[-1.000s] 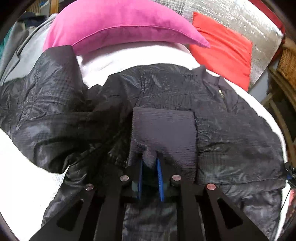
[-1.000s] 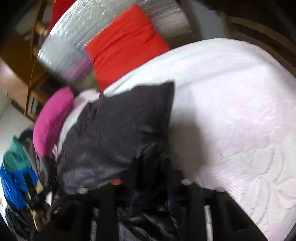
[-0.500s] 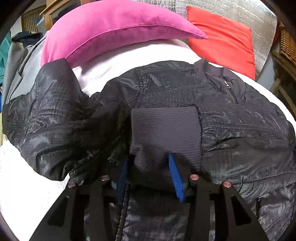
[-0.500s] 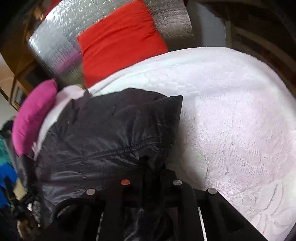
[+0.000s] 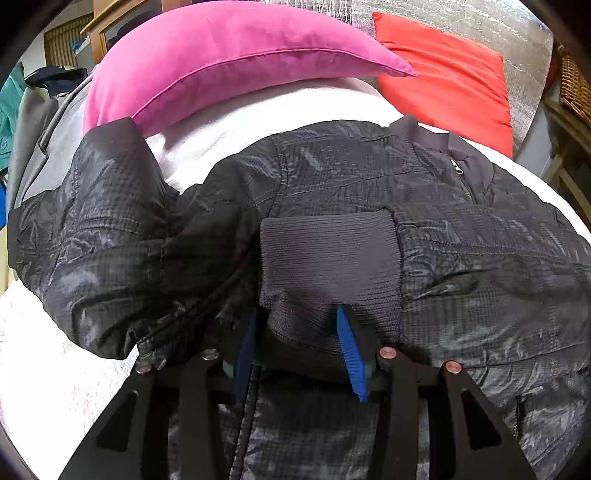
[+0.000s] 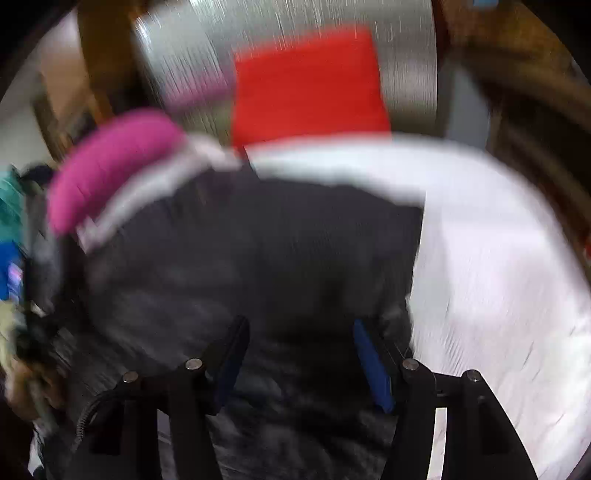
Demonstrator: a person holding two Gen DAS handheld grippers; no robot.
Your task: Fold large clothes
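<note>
A black quilted jacket (image 5: pixel 461 266) lies spread on the white bedspread (image 5: pixel 48 369), collar and zip toward the far right. One sleeve is folded across the chest, its ribbed cuff (image 5: pixel 328 254) lying flat. My left gripper (image 5: pixel 297 314) stands open at the cuff's near edge, and the blue pads (image 5: pixel 351 354) flank the fabric without pinching it. In the blurred right wrist view the jacket (image 6: pixel 229 266) fills the middle. My right gripper (image 6: pixel 299 325) hovers over it with its jaws opening, dark cloth lying loose between them.
A pink pillow (image 5: pixel 229 62) and a red cushion (image 5: pixel 450 85) lean at the head of the bed against a silver quilted panel (image 5: pixel 509 33). Grey and teal clothes (image 5: pixel 22 122) pile at the left. Wicker furniture (image 5: pixel 572 85) stands at the right. White bedspread (image 6: pixel 498 277) stretches right of the jacket.
The left gripper let go of the ribbed cuff and its jaws spread. The right gripper shut on the jacket's edge, then opened, swinging and rolling so the view blurs.
</note>
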